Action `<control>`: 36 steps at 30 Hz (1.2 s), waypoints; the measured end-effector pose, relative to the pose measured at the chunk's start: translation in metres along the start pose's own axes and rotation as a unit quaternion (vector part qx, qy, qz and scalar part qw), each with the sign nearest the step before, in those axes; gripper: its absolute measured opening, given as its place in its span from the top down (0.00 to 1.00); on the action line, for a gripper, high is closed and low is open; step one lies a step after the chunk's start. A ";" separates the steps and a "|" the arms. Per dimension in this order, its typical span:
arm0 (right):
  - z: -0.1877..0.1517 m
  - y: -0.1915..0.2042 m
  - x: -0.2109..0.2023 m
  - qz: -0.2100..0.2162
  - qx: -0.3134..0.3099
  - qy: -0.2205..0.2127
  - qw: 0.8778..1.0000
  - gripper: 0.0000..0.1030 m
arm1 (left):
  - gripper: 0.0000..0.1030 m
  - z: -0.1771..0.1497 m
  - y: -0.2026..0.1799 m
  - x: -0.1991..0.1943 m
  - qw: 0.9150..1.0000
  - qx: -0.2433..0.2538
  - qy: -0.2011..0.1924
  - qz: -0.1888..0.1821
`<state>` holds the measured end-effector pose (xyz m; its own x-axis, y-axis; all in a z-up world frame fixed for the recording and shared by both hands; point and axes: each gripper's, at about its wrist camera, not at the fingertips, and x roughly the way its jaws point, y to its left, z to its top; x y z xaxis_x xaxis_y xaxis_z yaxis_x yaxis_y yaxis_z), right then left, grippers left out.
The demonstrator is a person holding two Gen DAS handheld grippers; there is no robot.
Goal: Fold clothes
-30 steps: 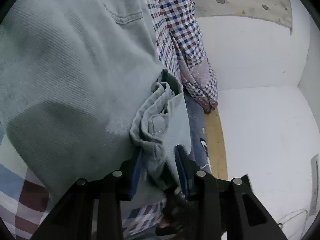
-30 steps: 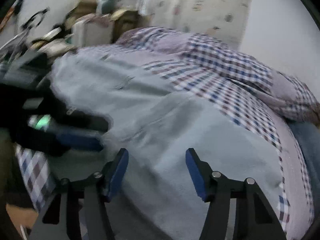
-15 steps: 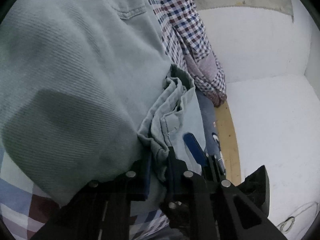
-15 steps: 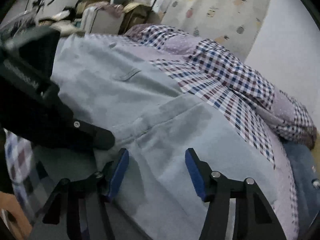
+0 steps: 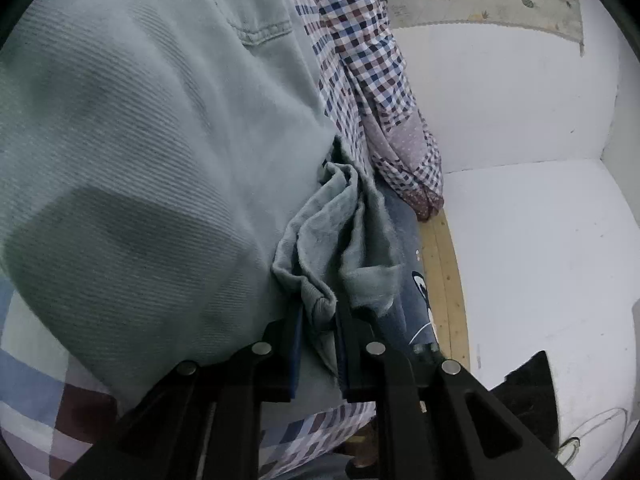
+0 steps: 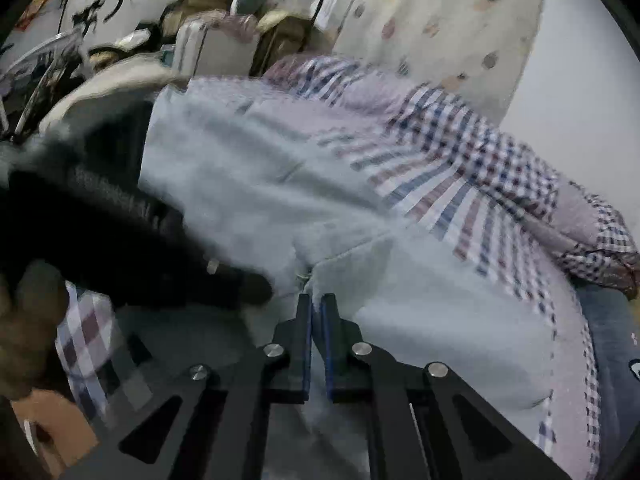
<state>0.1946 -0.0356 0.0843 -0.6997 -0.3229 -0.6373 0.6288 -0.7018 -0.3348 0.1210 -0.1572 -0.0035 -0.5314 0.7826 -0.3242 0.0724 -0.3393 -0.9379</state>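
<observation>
Left wrist view shows the left gripper (image 5: 320, 312) pinching a bunched edge of the pale denim garment (image 5: 160, 140) at 6 o'clock on the checked bedspread (image 5: 360, 40), while the right gripper (image 6: 316, 308), jaws nearly together, nips its seam, seemingly to lift a fold.

The pale green trousers (image 5: 152, 152) are showing a ribbed, matt twill weave; beside them the checked shirt (image 5: 360, 52) is looking like thin, smooth woven cloth.
</observation>
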 end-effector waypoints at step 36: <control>-0.006 -0.002 0.003 0.056 0.055 0.053 0.995 0.83 | 0.51 0.001 0.018 -0.027 0.998 -0.014 0.020 -0.060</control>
<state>0.1938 -0.0312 0.0787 -0.5835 -0.3377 -0.7385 0.6561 -0.7320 -0.1836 0.1357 -0.1849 -0.0113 -0.5027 0.8377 -0.2134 0.0338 -0.2277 -0.9732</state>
